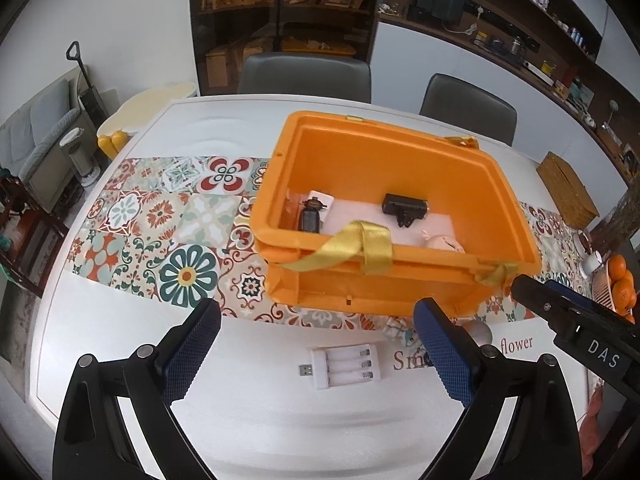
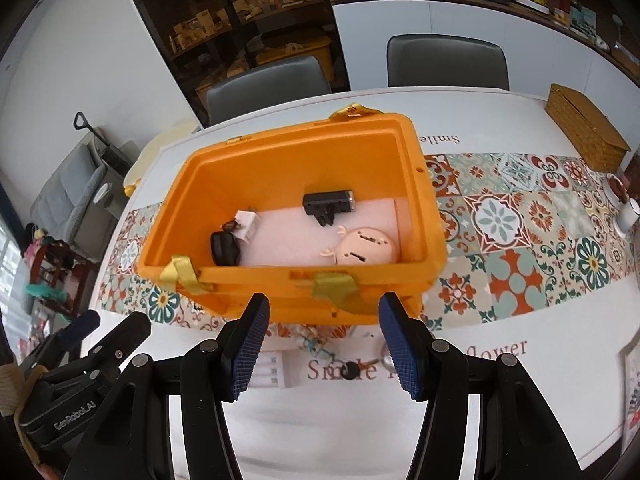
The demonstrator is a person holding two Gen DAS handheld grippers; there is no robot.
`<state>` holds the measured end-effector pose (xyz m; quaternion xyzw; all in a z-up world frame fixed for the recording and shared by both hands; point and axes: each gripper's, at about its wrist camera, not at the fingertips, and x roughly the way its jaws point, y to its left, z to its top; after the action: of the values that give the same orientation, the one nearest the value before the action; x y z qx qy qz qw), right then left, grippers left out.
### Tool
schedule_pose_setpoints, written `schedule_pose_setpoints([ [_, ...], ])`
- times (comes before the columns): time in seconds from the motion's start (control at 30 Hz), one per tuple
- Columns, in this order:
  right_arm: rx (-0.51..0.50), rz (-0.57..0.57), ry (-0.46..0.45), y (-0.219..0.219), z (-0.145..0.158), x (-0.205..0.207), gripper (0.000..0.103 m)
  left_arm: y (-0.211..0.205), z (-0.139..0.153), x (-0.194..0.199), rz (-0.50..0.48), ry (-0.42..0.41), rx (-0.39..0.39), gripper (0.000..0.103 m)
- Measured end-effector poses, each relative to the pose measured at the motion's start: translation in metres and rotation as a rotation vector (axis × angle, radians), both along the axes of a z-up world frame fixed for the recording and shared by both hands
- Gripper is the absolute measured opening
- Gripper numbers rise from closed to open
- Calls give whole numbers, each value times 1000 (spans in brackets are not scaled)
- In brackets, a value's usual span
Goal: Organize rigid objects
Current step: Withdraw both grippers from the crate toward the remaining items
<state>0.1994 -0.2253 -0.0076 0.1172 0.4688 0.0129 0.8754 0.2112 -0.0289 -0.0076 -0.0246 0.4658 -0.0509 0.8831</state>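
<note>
An orange plastic bin (image 1: pixel 400 288) (image 2: pixel 280 284) with gold ribbons stands on the patterned table runner. Inside lie a black clip-like block (image 1: pixel 404 207) (image 2: pixel 328 205), a white adapter (image 1: pixel 320 200) (image 2: pixel 247 226), a black oval object (image 1: pixel 310 220) (image 2: pixel 224 248) and a round beige toy (image 1: pixel 444 244) (image 2: pixel 366 246). A white battery charger (image 1: pixel 346 366) (image 2: pixel 276 370) lies on the table in front of the bin. My left gripper (image 1: pixel 316 356) is open above the charger. My right gripper (image 2: pixel 324 344) is open and empty near the bin's front wall. A small black round piece (image 2: pixel 351 370) and a key ring (image 2: pixel 386 356) lie below it.
A wicker box (image 1: pixel 568 190) (image 2: pixel 586 132) stands at the table's far right. A white cup (image 2: pixel 628 212) and a tray of oranges (image 1: pixel 620 280) are at the right edge. Two grey chairs (image 1: pixel 304 74) stand behind the table.
</note>
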Motion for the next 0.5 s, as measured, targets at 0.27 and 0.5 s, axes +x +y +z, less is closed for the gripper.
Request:
schedule_pose_setpoints([
  [0.27,-18,0,4,-6,-15,-14,67,-13,-20,-12,-21,10,13,98],
  [0.5,-30,-5,17,-14,-31,-19,73,-22,-38,-15,-24,37,11,98],
])
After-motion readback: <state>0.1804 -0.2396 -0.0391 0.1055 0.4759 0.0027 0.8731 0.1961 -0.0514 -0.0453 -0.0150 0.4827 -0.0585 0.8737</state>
